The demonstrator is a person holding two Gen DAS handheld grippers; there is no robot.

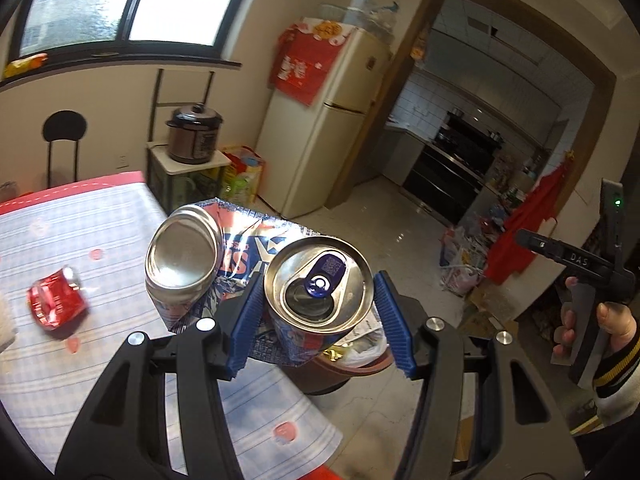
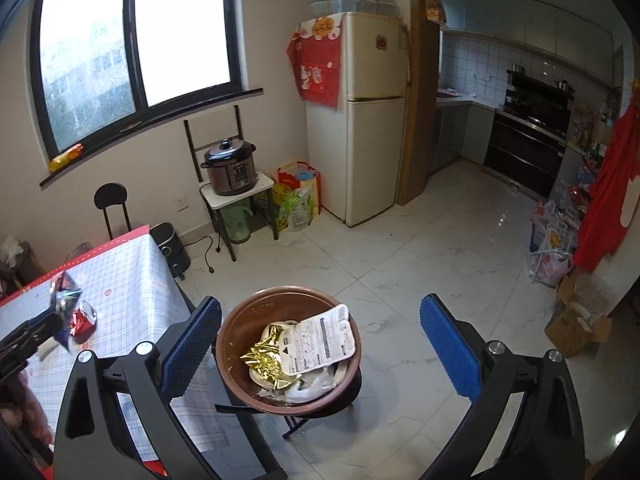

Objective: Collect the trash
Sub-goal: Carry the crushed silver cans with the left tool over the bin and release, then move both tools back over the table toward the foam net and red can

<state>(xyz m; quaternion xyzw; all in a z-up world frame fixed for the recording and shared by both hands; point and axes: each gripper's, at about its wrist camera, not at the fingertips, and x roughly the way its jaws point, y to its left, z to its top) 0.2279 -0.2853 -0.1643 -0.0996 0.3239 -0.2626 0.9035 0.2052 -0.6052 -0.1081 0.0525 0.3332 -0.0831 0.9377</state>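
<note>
My left gripper [image 1: 318,312] is shut on a crushed blue can [image 1: 316,280], folded so that both its top and its base [image 1: 184,252] face the camera. It holds the can in the air past the table's corner, over the brown bin [image 1: 344,376]. A crushed red can [image 1: 56,300] lies on the checked tablecloth [image 1: 80,360]. In the right wrist view my right gripper [image 2: 320,344] is open and empty above the brown bin [image 2: 240,344], which holds a gold wrapper [image 2: 266,358] and a white printed lid [image 2: 320,340]. The red can [image 2: 83,318] and blue can [image 2: 64,292] show at left.
The table [image 2: 132,280] stands left of the bin. A small black bin [image 2: 172,244], a rice cooker [image 2: 230,166] on a stand, bags and a fridge [image 2: 360,120] line the far wall. Boxes and bags [image 2: 568,320] sit on the floor at right.
</note>
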